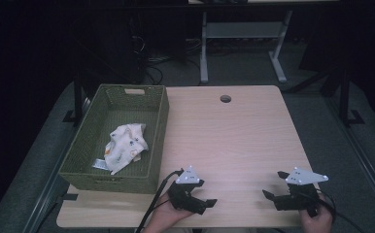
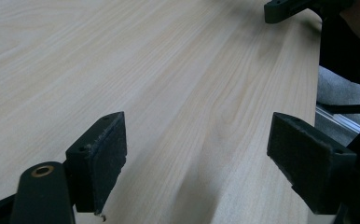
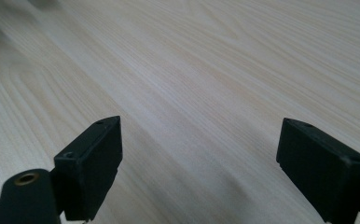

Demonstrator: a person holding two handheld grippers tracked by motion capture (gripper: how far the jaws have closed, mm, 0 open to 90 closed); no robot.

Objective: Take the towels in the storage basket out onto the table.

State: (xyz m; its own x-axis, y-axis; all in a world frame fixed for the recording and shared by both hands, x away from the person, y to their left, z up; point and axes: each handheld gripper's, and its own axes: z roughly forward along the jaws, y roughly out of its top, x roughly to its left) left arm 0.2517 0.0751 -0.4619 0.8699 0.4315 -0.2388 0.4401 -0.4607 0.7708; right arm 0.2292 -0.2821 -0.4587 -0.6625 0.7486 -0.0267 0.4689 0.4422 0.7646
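Note:
A green woven basket stands on the left part of the light wooden table, and a crumpled white patterned cloth lies inside it. My left gripper rests near the table's front edge, right of the basket, held by a hand. Its jaws stand wide apart over bare wood, nothing between them. My right gripper sits at the front right, also in a hand, open over bare table. The two grippers point toward each other.
A round cable hole is set in the table near its far edge. Behind the table stand a white desk frame and cables on a dark floor. The other gripper's jaw tip shows in the left gripper view's far corner.

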